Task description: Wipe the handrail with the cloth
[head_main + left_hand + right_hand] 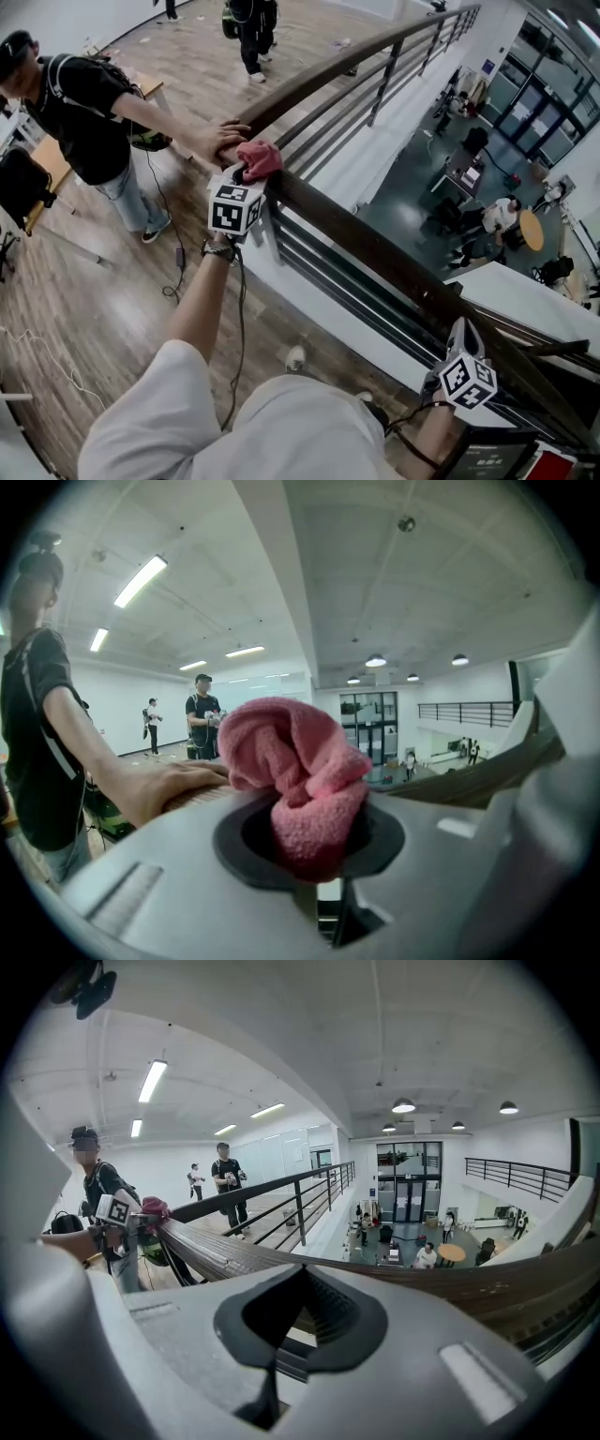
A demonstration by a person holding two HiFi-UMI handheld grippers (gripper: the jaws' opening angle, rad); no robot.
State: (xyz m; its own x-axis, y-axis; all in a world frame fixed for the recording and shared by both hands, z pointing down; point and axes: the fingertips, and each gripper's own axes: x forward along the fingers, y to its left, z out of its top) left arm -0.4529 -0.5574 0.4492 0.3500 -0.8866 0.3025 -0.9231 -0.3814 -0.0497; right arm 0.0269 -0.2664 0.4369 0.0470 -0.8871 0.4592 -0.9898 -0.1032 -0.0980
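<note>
A dark wooden handrail (375, 253) runs from the lower right up to the far top of the head view. On top of it lies a bunched pink cloth (260, 159), with my left gripper (246, 180) shut on it. In the left gripper view the cloth (291, 752) fills the gap between the jaws of the left gripper (309, 841), and the handrail (469, 782) stretches away to the right. My right gripper (466, 352) sits against the rail at the lower right, far from the cloth. The right gripper (300, 1321) has its jaws shut on nothing, with the handrail (225, 1255) passing behind them.
A person in a black shirt (80, 103) stands at the left, one hand (220, 141) resting on the rail just beyond the cloth. Another person (253, 28) stands farther off on the wooden floor. Past the metal rail bars (328, 258) is a drop to a lower hall (487, 216).
</note>
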